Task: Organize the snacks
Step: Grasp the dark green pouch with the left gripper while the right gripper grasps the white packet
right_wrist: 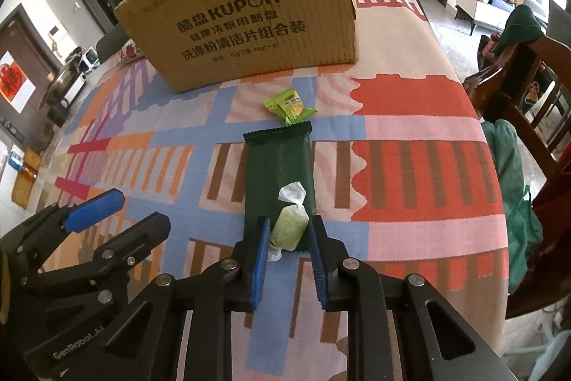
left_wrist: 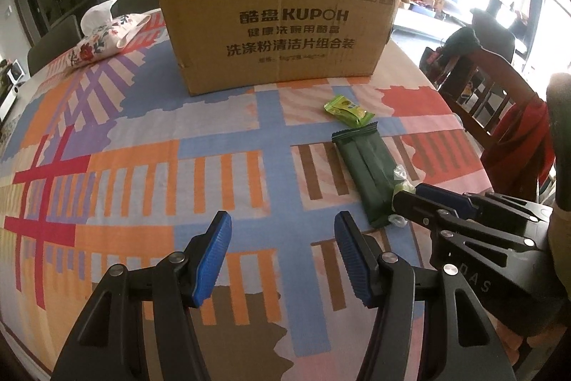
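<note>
A pale green candy [right_wrist: 289, 225] in a clear twisted wrapper lies on the near end of a long dark green snack packet [right_wrist: 278, 166]. My right gripper [right_wrist: 289, 256] is shut on the candy, its blue pads against both sides. In the left wrist view the right gripper [left_wrist: 401, 197] reaches in from the right, and the candy [left_wrist: 399, 183] shows at its tips over the dark green packet [left_wrist: 367, 174]. A small light green packet [right_wrist: 289, 106] lies just beyond. Behind it stands an open cardboard box [left_wrist: 278, 24]. My left gripper [left_wrist: 282, 220] hangs open over bare cloth, holding nothing.
A patterned cloth [left_wrist: 142, 166] covers the round table. A floral tissue pouch [left_wrist: 103, 38] lies at the back left beside the box. A wooden chair [right_wrist: 528, 88] draped with clothes stands close to the table's right edge.
</note>
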